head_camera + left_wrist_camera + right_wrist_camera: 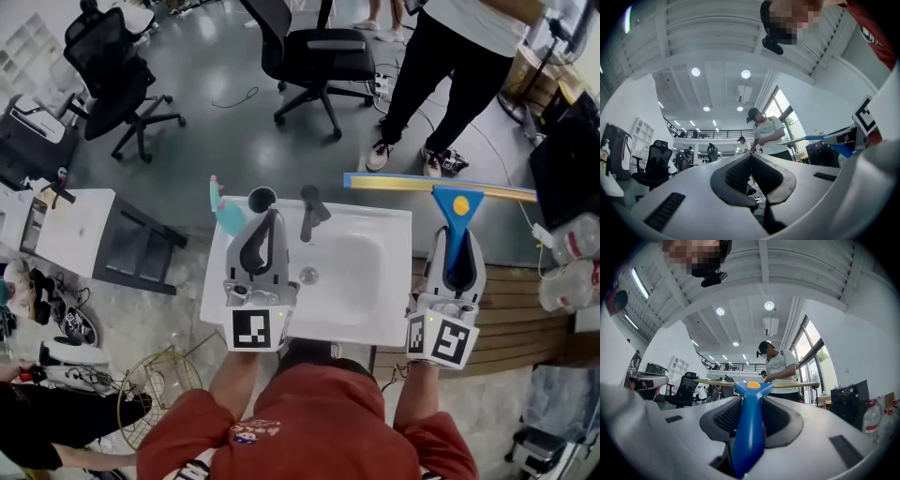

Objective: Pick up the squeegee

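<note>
We find the squeegee (458, 202) already in the right gripper (457, 255), whose jaws pinch its blue handle (749, 427). The handle runs straight out along the jaws, and the long yellow-edged blade (403, 183) sits crosswise at its far end, beyond the fingertips and past the far edge of the sink (370, 314). We judge the tool to be carried clear of any surface, so what follows turns on that long cross-axis: the blade's left end reaches toward the faucet (310, 211). The left gripper (270, 225) hangs over the sink's left side with its jaws pressed together on nothing; it is the farther of the two from the tool. The handle's lower end is lost in the jaws. The right pad's contact is hard to confirm, since the handle lies closer to the left pad. The blade's underside is not visible in any view.
</note>
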